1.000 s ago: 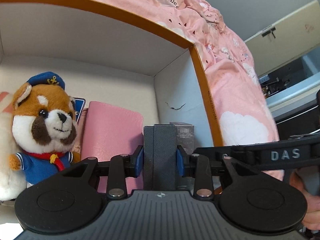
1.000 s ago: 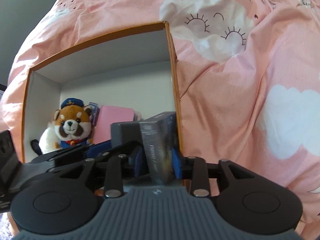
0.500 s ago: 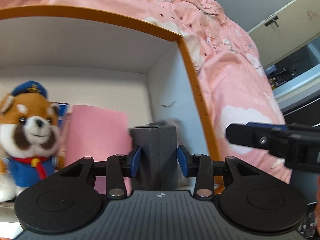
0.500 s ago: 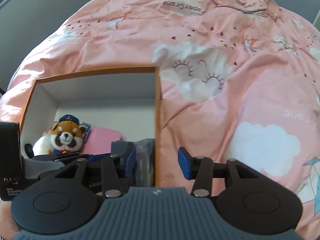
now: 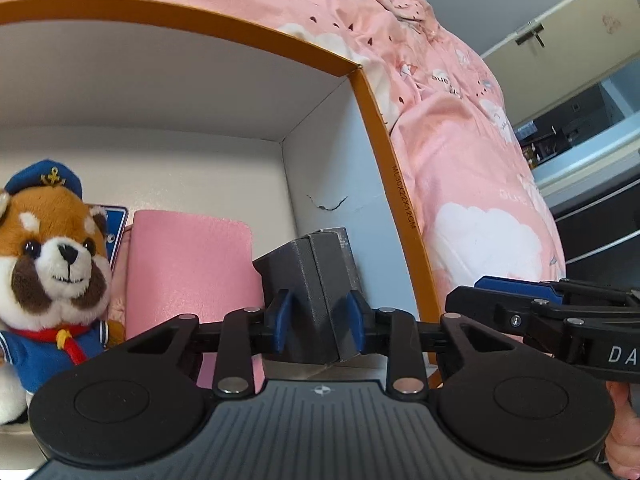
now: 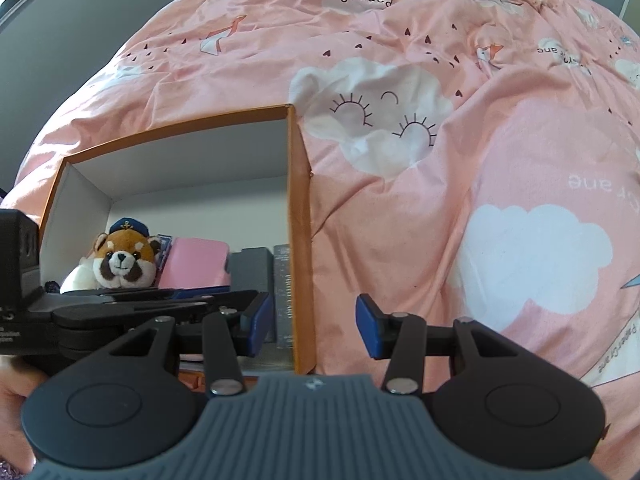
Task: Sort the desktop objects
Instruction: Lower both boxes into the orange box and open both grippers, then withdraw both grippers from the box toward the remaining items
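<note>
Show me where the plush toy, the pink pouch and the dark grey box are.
plush toy point(image 5: 56, 252), left wrist view, on its face.
pink pouch point(image 5: 188, 268), left wrist view, on its front panel.
dark grey box point(image 5: 316, 280), left wrist view, on its near face between the pads.

Pink cloud-printed bedding point(image 6: 460, 208), orange-rimmed white box point(image 5: 372, 104), brown-and-white plush point(image 5: 52, 256) in blue cap, dark grey boxes point(image 5: 316, 292).

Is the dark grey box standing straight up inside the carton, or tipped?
Tipped. The dark grey box leans left between the left tool's closing jaws, inside the carton.
</note>
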A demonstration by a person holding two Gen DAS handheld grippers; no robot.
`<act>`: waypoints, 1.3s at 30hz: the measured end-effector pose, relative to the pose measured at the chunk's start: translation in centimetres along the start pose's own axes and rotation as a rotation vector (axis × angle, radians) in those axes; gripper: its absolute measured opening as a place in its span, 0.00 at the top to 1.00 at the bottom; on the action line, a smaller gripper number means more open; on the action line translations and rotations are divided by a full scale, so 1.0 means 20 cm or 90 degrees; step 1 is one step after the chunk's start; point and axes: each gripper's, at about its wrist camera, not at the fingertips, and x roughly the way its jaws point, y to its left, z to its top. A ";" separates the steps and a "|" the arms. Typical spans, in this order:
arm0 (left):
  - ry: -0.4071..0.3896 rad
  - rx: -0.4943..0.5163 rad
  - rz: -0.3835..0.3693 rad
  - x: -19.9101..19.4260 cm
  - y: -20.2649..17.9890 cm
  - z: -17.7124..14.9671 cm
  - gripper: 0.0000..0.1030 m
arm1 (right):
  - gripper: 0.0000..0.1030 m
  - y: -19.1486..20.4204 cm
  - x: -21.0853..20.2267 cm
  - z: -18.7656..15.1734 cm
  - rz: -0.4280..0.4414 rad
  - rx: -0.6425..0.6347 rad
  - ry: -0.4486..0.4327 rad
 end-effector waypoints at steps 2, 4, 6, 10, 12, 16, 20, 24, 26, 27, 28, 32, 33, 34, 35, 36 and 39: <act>0.011 0.003 0.002 -0.01 0.00 0.01 0.67 | 0.53 0.00 0.00 -0.01 0.007 0.000 0.000; 0.008 0.024 0.009 -0.05 -0.01 0.02 0.67 | 0.53 0.01 0.00 -0.02 0.014 -0.004 -0.005; -0.005 0.057 0.018 -0.11 -0.03 0.04 0.67 | 0.53 0.01 -0.01 -0.04 0.024 -0.011 -0.012; -0.023 0.143 0.065 -0.20 -0.05 0.13 0.67 | 0.68 0.05 -0.03 -0.06 0.041 -0.049 -0.032; -0.019 0.187 0.094 -0.20 -0.05 0.17 0.67 | 0.71 0.08 -0.03 -0.06 0.051 -0.070 -0.039; 0.007 0.265 0.125 -0.12 -0.08 0.23 0.66 | 0.71 0.15 -0.01 -0.06 0.062 -0.112 -0.047; 0.068 0.368 0.146 0.02 -0.12 0.21 0.64 | 0.71 0.18 0.02 -0.05 0.067 -0.115 -0.044; 0.095 0.408 0.153 0.09 -0.11 0.20 0.64 | 0.71 0.17 0.04 -0.05 0.064 -0.108 -0.040; 0.114 0.415 0.143 0.12 -0.10 0.21 0.63 | 0.71 0.16 0.05 -0.06 0.061 -0.110 -0.035; 0.120 0.421 0.141 0.13 -0.10 0.21 0.62 | 0.71 0.16 0.06 -0.06 0.059 -0.109 -0.033; 0.129 0.426 0.138 0.14 -0.10 0.22 0.59 | 0.71 0.15 0.07 -0.06 0.058 -0.108 -0.031; 0.161 0.452 0.139 0.20 -0.08 0.21 0.52 | 0.71 0.13 0.10 -0.05 0.055 -0.093 -0.026; 0.168 0.458 0.137 0.20 -0.08 0.20 0.52 | 0.71 0.12 0.11 -0.05 0.058 -0.088 -0.025; 0.172 0.464 0.135 0.20 -0.08 0.20 0.53 | 0.71 0.12 0.11 -0.05 0.062 -0.085 -0.023; 0.177 0.472 0.135 0.19 -0.08 0.19 0.53 | 0.71 0.11 0.12 -0.05 0.065 -0.084 -0.022; 0.189 0.478 0.138 0.19 -0.08 0.19 0.55 | 0.71 0.11 0.12 -0.05 0.068 -0.084 -0.020; 0.202 0.465 0.163 0.17 -0.05 0.19 0.55 | 0.71 0.10 0.14 -0.05 0.075 -0.084 -0.012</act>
